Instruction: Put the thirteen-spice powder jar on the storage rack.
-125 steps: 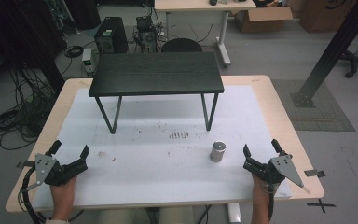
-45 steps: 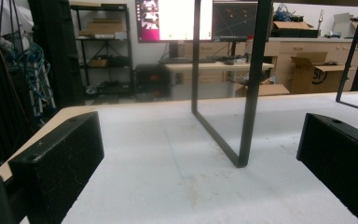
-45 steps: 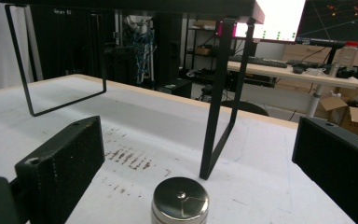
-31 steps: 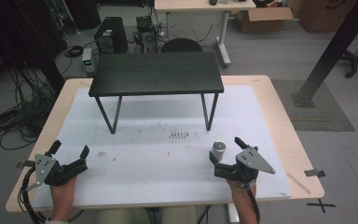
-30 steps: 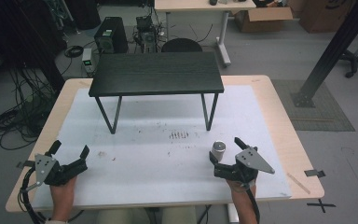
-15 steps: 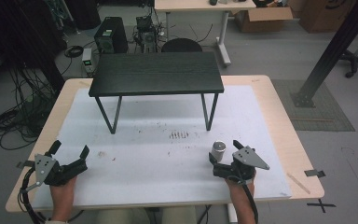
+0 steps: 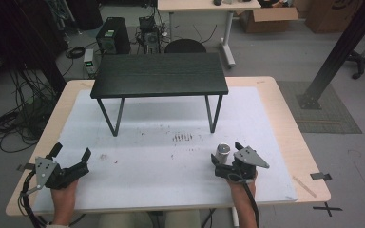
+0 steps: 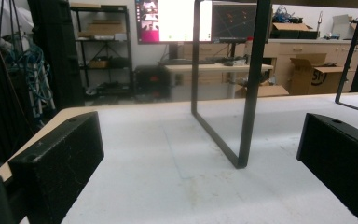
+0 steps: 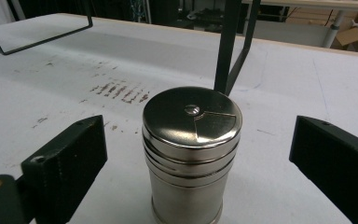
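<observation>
A person at a white-topped table is holding the right gripper with its jaws spread wide on either side of a steel shaker tin, which is standing upright between them, touching neither. Just beyond the tin, a leg of a small black bench is rising. The left gripper, also gaping wide and gripping nothing, is resting well apart, facing the bench's other leg frame.

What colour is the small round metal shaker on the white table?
Shiny silver metal shaker; clearest in the right gripper view.
</observation>
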A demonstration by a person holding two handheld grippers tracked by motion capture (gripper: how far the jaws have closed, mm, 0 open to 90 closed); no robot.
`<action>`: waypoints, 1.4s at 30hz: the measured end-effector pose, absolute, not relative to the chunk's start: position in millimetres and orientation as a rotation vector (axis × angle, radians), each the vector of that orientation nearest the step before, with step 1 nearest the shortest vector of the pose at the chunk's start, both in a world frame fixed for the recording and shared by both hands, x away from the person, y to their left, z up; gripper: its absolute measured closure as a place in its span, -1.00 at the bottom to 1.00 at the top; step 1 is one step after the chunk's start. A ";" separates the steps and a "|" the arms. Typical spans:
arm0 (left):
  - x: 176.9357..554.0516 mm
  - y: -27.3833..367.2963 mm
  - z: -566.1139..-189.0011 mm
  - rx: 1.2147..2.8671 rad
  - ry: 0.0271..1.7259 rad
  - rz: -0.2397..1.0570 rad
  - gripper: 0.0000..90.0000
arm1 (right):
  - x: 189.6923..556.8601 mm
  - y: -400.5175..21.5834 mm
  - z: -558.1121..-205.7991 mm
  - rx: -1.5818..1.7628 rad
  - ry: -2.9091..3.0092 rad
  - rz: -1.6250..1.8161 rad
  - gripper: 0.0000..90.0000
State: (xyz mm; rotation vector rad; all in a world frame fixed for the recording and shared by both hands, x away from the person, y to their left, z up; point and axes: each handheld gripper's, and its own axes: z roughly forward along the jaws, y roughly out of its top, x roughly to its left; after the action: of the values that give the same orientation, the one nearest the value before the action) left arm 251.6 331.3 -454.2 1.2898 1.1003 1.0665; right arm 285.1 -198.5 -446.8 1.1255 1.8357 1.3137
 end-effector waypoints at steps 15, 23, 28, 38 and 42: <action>251.6 331.2 -454.2 1.291 1.100 1.067 -0.98 | 287.0 -199.8 -447.1 1.130 1.852 1.330 -0.58; 251.5 331.2 -454.2 1.291 1.099 1.067 -0.98 | 289.1 -202.9 -447.1 1.153 1.861 1.360 -0.39; 251.6 331.2 -454.2 1.291 1.100 1.066 -0.98 | 288.9 -204.7 -447.2 1.156 1.859 1.386 -0.20; 251.6 331.3 -454.2 1.292 1.099 1.065 -0.98 | 287.1 -202.7 -447.2 1.107 1.875 1.385 0.07; 251.7 331.4 -454.1 1.294 1.100 1.064 -0.98 | 286.6 -202.7 -447.1 1.105 1.873 1.385 0.08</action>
State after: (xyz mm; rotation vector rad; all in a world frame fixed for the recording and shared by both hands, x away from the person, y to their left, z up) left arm 251.7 331.4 -454.1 1.2935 1.1001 1.0644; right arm 286.6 -202.7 -447.1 1.1047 1.8726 1.3849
